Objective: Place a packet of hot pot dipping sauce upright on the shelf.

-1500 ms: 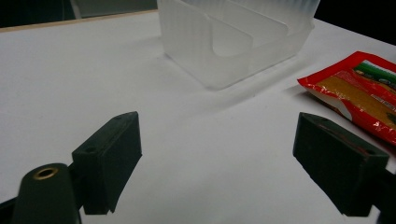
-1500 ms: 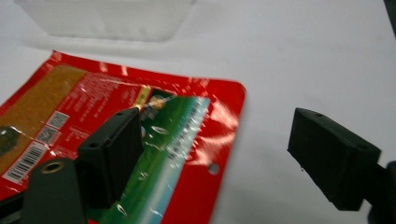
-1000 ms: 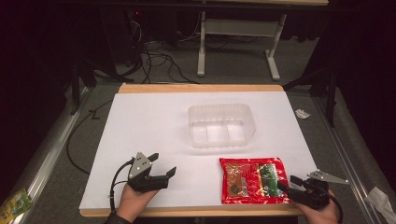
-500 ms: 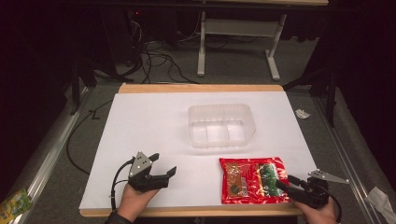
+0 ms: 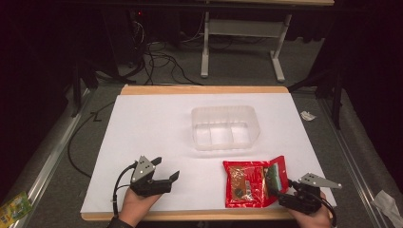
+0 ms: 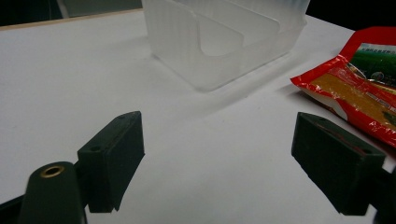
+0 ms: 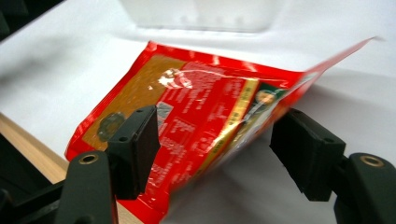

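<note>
Right tongs (image 7: 215, 154) straddle the red foil snack packet (image 5: 254, 183), apparently not yet clamped, just before the empty translucent plastic bin (image 5: 224, 127); left tongs (image 6: 219, 168) gape empty.

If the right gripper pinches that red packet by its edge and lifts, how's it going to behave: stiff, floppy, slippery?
Probably floppy: the red packet already bends, its right edge curling up off the table around the right gripper. Likely slippery too, since the film shows glossy highlights in the right gripper view. It looks flat and thin, so probably light, though the contents may shift.
</note>
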### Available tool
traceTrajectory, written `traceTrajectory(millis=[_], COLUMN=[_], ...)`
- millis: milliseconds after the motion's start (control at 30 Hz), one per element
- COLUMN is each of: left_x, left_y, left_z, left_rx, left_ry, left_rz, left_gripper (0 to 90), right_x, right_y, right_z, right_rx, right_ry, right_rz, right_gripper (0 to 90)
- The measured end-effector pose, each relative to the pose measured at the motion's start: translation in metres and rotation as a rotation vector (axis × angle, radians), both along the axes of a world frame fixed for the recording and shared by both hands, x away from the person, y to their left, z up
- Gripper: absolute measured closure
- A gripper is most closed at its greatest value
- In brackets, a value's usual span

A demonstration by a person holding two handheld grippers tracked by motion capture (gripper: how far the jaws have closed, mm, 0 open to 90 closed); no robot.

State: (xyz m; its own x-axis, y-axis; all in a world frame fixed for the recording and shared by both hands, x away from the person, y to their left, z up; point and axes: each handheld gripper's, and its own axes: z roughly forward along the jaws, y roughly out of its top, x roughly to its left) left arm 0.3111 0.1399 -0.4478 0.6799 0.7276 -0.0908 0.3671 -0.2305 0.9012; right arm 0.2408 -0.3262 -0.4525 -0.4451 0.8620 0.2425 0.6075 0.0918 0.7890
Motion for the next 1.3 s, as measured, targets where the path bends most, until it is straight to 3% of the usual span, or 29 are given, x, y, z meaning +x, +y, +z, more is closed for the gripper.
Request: traceTrajectory(millis=[267, 700, 933, 1167, 1200, 1300], left_x=[0.0, 0.0, -0.001, 0.0, -0.001, -0.002], left_y=[0.0, -0.003, 0.0, 0.0, 0.0, 0.0], left_z=[0.0, 0.0, 0.002, 0.002, 0.002, 0.003], left_rx=[0.006, 0.008, -0.005, -0.009, -0.008, -0.008], left_ry=[0.0, -0.008, -0.017, -0.018, -0.015, -0.019], left_rz=[-0.005, -0.022, -0.014, -0.015, -0.012, -0.011], left_gripper=[17.8, 17.7, 17.7, 17.6, 17.6, 17.6], right_x=[0.007, 0.01, 0.011, 0.015, 0.015, 0.016], right_y=[0.018, 0.018, 0.009, 0.001, -0.001, -0.003], right_z=[-0.006, -0.011, -0.009, -0.008, -0.006, -0.003], right_rx=[-0.053, -0.058, -0.035, -0.018, 0.003, 0.013], right_ry=[0.011, 0.023, 0.015, -0.004, -0.007, -0.027], right_rz=[0.022, 0.012, -0.04, -0.082, -0.1, -0.098], right_gripper=[34.5, 45.5, 69.5, 82.2, 86.4, 89.0])
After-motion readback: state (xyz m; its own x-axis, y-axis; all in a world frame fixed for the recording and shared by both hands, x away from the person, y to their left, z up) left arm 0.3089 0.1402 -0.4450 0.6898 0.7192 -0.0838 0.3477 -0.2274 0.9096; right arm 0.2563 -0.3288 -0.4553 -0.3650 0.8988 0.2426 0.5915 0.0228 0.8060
